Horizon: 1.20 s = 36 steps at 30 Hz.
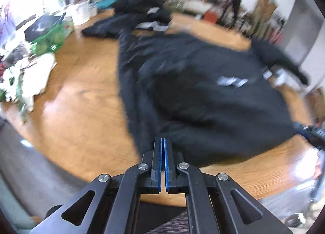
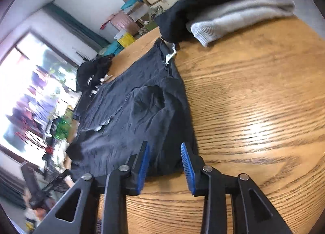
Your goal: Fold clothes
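A black garment (image 2: 130,116) lies spread flat on the wooden desk (image 2: 254,101). The left gripper (image 1: 162,148) has its jaws closed at the garment's near edge; blur hides whether cloth is pinched. The right gripper (image 2: 165,152) stands with jaws apart over the garment's hem, gripping nothing. Beyond the garment, folded black and grey clothes (image 2: 233,10) are stacked, their far end cut off.
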Each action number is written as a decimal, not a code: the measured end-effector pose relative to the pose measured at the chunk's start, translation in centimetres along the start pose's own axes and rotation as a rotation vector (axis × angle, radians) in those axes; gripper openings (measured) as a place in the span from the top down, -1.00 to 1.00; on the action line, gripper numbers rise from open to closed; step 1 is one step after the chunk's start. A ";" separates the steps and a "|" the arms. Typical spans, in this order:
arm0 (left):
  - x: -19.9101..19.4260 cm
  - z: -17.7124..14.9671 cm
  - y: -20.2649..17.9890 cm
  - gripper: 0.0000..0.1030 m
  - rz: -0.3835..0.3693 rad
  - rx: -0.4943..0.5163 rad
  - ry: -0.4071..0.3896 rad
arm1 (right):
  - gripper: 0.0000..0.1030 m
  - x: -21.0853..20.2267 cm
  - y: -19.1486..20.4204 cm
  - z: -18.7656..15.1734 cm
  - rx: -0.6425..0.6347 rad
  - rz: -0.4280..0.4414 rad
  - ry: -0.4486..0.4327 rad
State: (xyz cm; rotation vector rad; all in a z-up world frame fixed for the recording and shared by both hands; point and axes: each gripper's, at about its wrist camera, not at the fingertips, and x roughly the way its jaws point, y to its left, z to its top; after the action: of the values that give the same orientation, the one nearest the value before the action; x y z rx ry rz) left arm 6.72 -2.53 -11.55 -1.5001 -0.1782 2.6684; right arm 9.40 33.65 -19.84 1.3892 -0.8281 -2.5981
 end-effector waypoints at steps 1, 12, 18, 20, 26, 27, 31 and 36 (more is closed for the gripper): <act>-0.2 -0.1 0.7 0.92 -0.019 -0.038 -0.007 | 0.31 0.2 -0.5 0.1 0.015 -0.020 0.004; -1.7 -2.1 5.4 -0.35 -0.329 -0.524 -0.067 | 0.09 -2.3 -1.2 -2.6 0.232 0.110 -0.046; -0.2 -3.2 3.9 -0.35 -0.346 -0.688 -0.034 | -0.13 -0.1 -0.3 -3.6 0.357 0.159 -0.067; 0.0 -3.8 3.6 -0.35 -0.360 -0.731 -0.028 | -0.13 1.2 -0.1 -3.8 0.406 0.190 -0.034; 0.2 -3.6 2.1 -0.35 -0.387 -0.690 -0.010 | -0.20 2.8 0.4 -3.5 0.430 0.195 -0.023; 0.1 -3.5 2.0 -0.35 -0.387 -0.682 -0.011 | -0.21 3.0 0.4 -3.2 0.432 0.192 -0.025; -1.1 -3.0 1.6 -0.35 -0.394 -0.622 -0.052 | -0.17 3.3 0.0 -2.7 0.468 0.179 -0.045; -1.0 1.4 -2.9 -0.35 -0.508 -0.401 -0.031 | -0.17 3.5 0.1 -2.1 0.473 0.152 -0.076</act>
State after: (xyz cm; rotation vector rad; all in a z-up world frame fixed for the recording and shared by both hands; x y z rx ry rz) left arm 6.08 0.16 -9.54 -1.2692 -0.9997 2.3224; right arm 8.99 31.58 -23.29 1.2569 -1.5710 -2.4466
